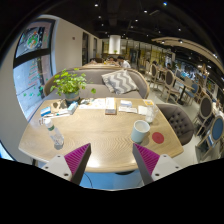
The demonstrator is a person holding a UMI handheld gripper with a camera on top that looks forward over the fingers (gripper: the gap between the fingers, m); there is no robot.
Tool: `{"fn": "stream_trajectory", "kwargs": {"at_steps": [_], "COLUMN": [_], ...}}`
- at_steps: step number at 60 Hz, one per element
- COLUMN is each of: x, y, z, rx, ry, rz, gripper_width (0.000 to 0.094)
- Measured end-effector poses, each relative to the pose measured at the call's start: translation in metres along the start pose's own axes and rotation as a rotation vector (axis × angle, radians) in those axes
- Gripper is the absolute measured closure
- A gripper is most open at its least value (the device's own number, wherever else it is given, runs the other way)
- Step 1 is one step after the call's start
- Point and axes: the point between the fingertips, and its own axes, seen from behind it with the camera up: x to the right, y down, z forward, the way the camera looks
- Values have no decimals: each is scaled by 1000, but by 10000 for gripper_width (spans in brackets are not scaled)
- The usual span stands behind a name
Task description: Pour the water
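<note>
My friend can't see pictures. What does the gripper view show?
The gripper hangs open over the near edge of a wooden table, holding nothing. Ahead stand a bottle on one side and a pale cup on the other, with a potted plant beyond.
</note>
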Motion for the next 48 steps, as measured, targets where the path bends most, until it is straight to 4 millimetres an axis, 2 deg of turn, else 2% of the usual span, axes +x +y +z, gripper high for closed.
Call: {"fn": "stream_trajectory", "kwargs": {"at_steps": [7, 14, 25, 33, 38, 42, 48], "x": [-14, -47, -123, -190, -228, -255, -281], "y": [7, 24, 63, 80, 79, 71, 53], "z": [-1, 2, 6, 20, 37, 54, 90], "rx": [-4, -13, -60, -61, -34, 4, 69], "ry": [4, 5, -52, -123, -160, -181, -185], "rz": [-3, -10, -1, 3, 5, 5, 3], "gripper_width": [78, 77, 82, 78, 75, 75, 75]}}
